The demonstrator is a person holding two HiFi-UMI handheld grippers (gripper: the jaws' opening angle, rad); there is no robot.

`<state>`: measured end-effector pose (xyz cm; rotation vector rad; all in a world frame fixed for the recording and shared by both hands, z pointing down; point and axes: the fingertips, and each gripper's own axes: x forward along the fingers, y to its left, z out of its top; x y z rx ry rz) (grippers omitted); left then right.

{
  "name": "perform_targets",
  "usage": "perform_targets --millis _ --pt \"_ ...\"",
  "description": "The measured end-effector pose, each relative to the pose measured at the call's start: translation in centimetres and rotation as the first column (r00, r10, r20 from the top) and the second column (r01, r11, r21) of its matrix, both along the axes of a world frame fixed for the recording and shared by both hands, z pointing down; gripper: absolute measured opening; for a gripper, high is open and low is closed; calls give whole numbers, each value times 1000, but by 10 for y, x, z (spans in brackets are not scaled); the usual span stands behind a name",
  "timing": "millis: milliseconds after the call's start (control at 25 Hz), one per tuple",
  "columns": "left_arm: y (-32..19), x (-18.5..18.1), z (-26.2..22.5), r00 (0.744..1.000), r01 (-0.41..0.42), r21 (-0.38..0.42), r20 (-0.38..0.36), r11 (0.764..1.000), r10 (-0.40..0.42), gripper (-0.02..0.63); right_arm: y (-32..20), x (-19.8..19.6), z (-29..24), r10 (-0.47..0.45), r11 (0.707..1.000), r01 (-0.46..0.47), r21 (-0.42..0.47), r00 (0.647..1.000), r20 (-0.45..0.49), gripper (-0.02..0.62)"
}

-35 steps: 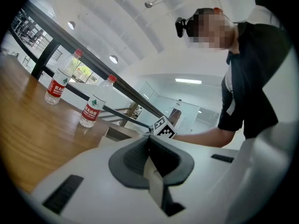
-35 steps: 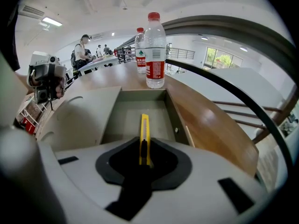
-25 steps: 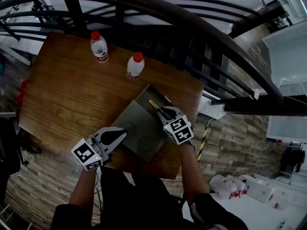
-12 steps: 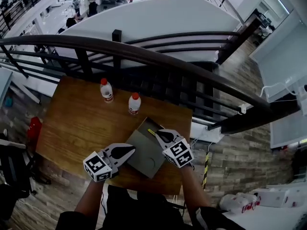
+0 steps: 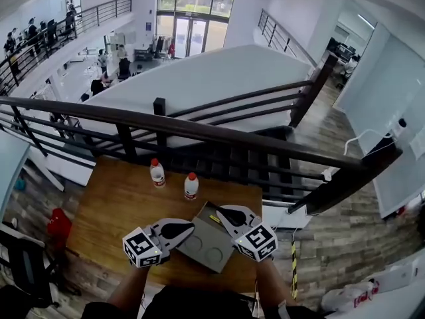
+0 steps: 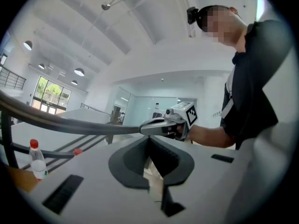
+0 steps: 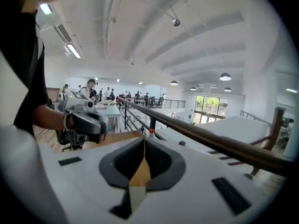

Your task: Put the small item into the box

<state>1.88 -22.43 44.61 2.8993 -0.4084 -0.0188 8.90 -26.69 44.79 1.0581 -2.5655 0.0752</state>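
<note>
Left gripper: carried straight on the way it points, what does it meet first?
Probably the right gripper, which sits dead ahead of the left gripper by the flat grey box; depth is unclear.

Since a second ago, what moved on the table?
Only the view changed: the person's head tipped up, so the table looks smaller. The left gripper and right gripper stayed at the box, jaws shut. The yellow item and bottles stayed put.

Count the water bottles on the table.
2. One water bottle stands near the far edge of the table by the railing; the other water bottle stands to its right, just beyond the grey box. None appear hidden.
</note>
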Motion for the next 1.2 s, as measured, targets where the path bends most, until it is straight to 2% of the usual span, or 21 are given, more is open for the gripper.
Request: perform_targets --millis 160,440,520,640,840,1040,1200 --pt "7 -3 -23 999 -30 48 21 998 29 15 19 1 -49 -21 997 10 73 989 149 14" --pt "12 -7 -53 1000 -11 102 -7 995 12 15 56 32 -99 -70 975 -3 224 946 317 11" --pt "16 -6 -55 1000 -9 104 -10 995 10 15 67 42 -97 -90 970 0 241 928 362 12" --pt "20 -2 -54 1000 -4 89 -18 996 6 15 83 51 -84 -118 976 23 217 892 436 11" --pt "20 8 -45 999 -13 51 -44 999 15 15 97 44 -67 -174 974 86 209 875 452 11" --pt "32 32 -40 996 -89 96 23 991 87 15 95 37 -60 -208 966 118 229 880 427 11" --pt "37 39 -42 992 -124 93 32 988 121 15 95 36 -65 -214 964 115 239 870 444 11"
